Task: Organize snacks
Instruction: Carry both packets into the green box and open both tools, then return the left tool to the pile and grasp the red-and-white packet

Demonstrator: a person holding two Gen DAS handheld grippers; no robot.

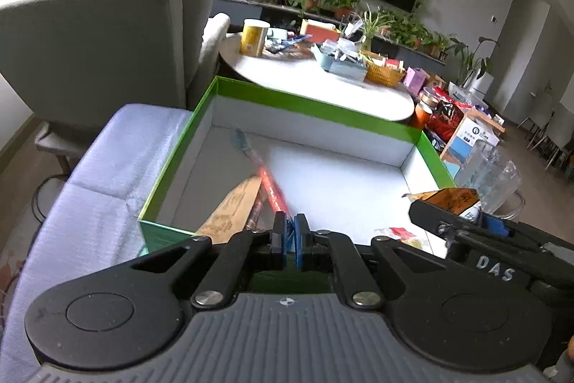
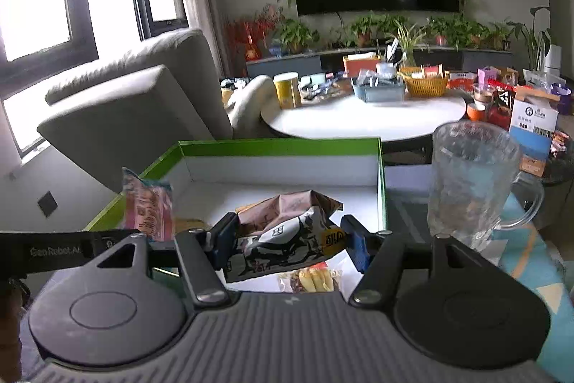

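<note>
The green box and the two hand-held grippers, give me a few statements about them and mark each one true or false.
1. The left hand-held gripper is shut on a thin pink snack packet. True.
2. The right hand-held gripper is empty. False: it is clamped on a crumpled black-and-white snack bag.
3. The green box has a lid on it. False: it is open on top and its white inside shows.
4. A glass mug stands outside the box, on its right. True.
5. A small clear packet of snacks lies in the box below the right hand-held gripper. True.
</note>
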